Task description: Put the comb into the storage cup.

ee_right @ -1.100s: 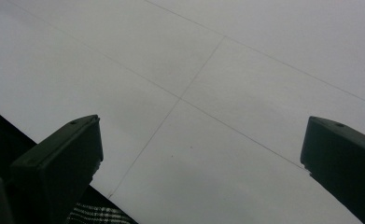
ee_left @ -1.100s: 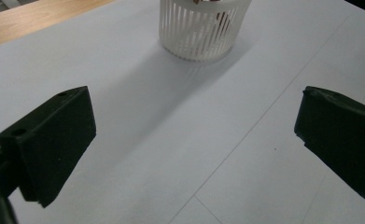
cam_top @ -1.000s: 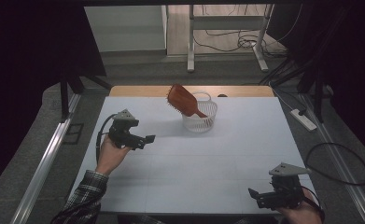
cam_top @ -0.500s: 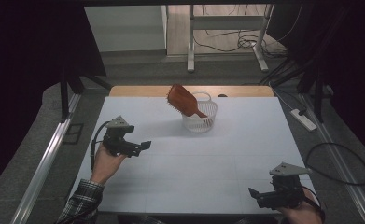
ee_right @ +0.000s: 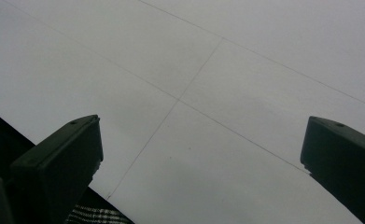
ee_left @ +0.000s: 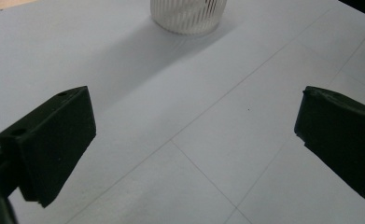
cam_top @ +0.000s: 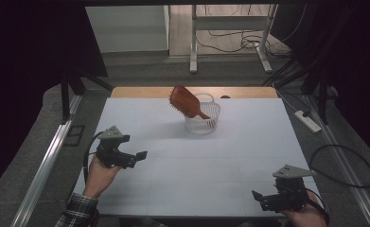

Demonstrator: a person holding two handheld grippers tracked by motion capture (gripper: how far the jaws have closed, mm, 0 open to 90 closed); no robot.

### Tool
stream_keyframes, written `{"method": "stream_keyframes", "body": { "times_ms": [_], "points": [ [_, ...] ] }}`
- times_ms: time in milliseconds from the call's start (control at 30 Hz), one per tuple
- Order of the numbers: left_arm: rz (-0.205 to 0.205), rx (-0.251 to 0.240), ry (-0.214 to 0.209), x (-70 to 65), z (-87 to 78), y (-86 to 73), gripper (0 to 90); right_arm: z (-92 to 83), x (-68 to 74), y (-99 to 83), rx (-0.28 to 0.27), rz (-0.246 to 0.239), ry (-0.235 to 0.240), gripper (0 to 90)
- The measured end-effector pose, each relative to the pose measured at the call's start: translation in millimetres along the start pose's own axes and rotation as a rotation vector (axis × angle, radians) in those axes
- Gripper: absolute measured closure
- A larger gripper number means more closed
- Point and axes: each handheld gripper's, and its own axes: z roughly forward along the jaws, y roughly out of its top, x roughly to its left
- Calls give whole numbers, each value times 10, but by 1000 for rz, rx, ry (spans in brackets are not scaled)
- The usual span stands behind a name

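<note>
White surface (cam_top: pixel 211 165), far end: the wooden hairbrush (cam_top: pixel 186 101) leans handle-down in the ribbed basket (cam_top: pixel 202 118). Left tongs (cam_top: pixel 134 157) and right tongs (cam_top: pixel 258 198), well short of the basket, gape empty. One careless nudge could tip that top-heavy basket.

Your grippers (cam_top: pixel 134 157) (cam_top: pixel 259 197) are black, each topped by a grey three-cornered plate. A black cable (cam_top: pixel 89 152) loops from the left one. Your left sleeve (cam_top: pixel 77 213) is plaid.

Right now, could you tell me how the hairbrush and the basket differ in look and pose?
The hairbrush is reddish-brown and solid; the basket is white and slatted. The hairbrush leans tilted, paddle jutting above the rim, while the basket stands upright on the table. Both sit at the far side.
</note>
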Motion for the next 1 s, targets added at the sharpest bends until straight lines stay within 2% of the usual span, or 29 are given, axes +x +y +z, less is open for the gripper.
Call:
{"method": "stream_keyframes", "body": {
  "times_ms": [367,1000],
  "points": [
    [5,17,21,-104,-146,-167,0,4,7,3,4,-3,1,0],
    [-18,41,54,-213,-355,-417,0,8,10,4,7,-5,-2,0]
  ]
}}
